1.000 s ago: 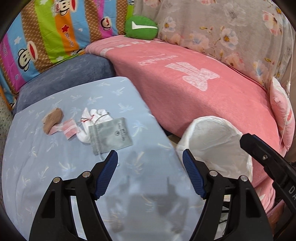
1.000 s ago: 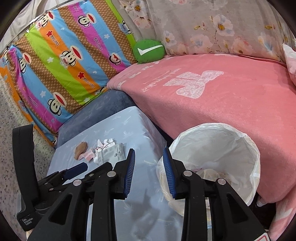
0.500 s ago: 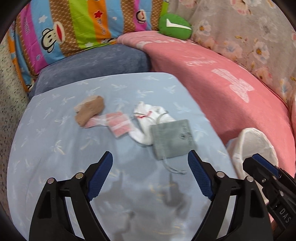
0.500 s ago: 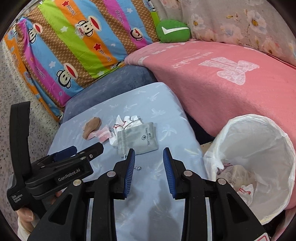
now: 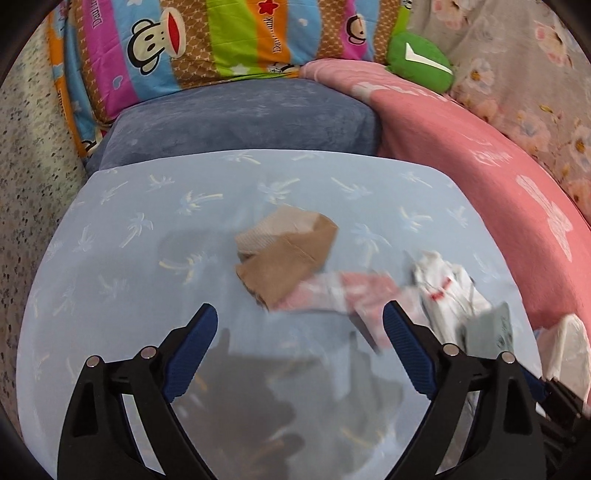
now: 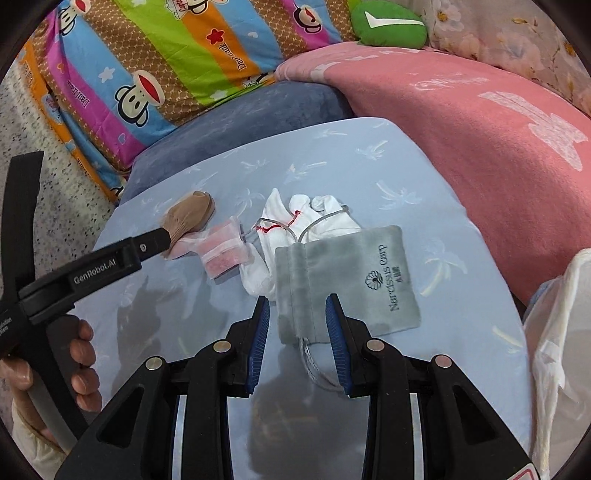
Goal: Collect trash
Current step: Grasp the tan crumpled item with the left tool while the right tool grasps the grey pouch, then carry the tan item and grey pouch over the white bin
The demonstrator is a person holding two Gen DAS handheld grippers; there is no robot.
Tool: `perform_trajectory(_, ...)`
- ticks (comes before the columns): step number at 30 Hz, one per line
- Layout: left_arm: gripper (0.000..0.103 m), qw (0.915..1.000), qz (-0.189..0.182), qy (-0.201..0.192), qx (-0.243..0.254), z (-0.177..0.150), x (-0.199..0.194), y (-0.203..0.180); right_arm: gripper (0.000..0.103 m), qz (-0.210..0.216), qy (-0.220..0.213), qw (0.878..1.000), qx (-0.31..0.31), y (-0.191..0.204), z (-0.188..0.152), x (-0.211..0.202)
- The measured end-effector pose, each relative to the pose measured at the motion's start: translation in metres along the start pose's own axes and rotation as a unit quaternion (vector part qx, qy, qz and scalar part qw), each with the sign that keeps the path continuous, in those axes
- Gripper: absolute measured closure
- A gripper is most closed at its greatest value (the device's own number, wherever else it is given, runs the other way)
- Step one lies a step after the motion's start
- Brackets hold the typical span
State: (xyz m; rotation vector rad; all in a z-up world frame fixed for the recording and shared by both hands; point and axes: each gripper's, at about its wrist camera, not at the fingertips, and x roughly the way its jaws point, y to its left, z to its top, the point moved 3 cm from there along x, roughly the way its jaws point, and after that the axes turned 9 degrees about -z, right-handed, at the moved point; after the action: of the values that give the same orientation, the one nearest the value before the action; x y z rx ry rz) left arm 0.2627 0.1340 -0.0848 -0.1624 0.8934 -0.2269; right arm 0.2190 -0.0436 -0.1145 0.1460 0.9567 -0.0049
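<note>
Trash lies on a light blue table (image 5: 147, 258): a tan stocking (image 5: 288, 251), a pink sachet (image 5: 354, 291), a white cloth (image 5: 447, 284) and a grey drawstring pouch (image 5: 491, 328). My left gripper (image 5: 299, 332) is open, just short of the stocking. In the right wrist view the stocking (image 6: 188, 218), sachet (image 6: 223, 253), white cloth (image 6: 295, 221) and pouch (image 6: 351, 277) lie in a row. My right gripper (image 6: 297, 321) is open over the pouch's near left corner. The left gripper's finger (image 6: 122, 254) reaches the stocking.
A white bin bag (image 6: 557, 350) stands off the table's right edge. A pink blanket (image 6: 480, 122), a blue cushion (image 6: 240, 118), a striped monkey-print cushion (image 6: 166, 62) and a green pillow (image 6: 388, 24) surround the far side of the table (image 6: 369, 155).
Both grippers swung left and moved closer to the table. The left one now faces the stocking, and the right one came down over the grey pouch and opened wider.
</note>
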Motion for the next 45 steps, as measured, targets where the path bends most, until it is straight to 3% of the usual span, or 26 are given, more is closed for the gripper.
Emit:
perform_trajectory(7, 0.017, 1.0, -0.001, -0.005, 0.0, 0.022, 0.032, 0.014, 0.071, -0.006, 0.011, 1.0, 0.011, 0.001, 0.008, 0.033)
perform_trajectory(9, 0.023, 1.0, -0.005, -0.003, -0.003, 0.026, 0.04, 0.016, 0.073, -0.003, 0.01, 1.0, 0.018, -0.001, 0.007, 0.036)
perform_trajectory(12, 0.04, 0.9999, -0.011, 0.004, -0.006, 0.028, 0.048, 0.019, 0.076, -0.001, 0.006, 1.0, 0.023, -0.002, 0.009, 0.036)
perform_trajectory(14, 0.06, 0.9998, -0.018, 0.009, -0.006, 0.027, 0.051, 0.018, 0.078, -0.001, 0.004, 1.0, 0.026, -0.003, 0.007, 0.036)
perform_trajectory(17, 0.078, 0.9996, -0.027, 0.008, -0.003, 0.025, 0.049, 0.016, 0.085, 0.0, 0.003, 1.0, 0.03, -0.006, 0.006, 0.035)
perform_trajectory(20, 0.087, 0.9995, -0.033, 0.004, -0.001, 0.025, 0.043, 0.013, 0.093, 0.004, 0.002, 0.999, 0.036, -0.008, 0.007, 0.032)
perform_trajectory(22, 0.089, 0.9993, -0.036, 0.001, -0.003, 0.023, 0.036, 0.01, 0.097, 0.003, 0.0, 0.999, 0.038, -0.011, 0.006, 0.027)
perform_trajectory(33, 0.09, 0.998, -0.057, -0.028, 0.005, 0.023, -0.011, -0.021, 0.098, 0.017, -0.03, 0.998, 0.059, -0.019, 0.005, -0.024)
perform_trajectory(45, 0.089, 0.9937, -0.095, -0.046, 0.036, 0.008, -0.06, -0.081, 0.098, 0.028, -0.087, 0.993, 0.079, -0.044, 0.004, -0.104)
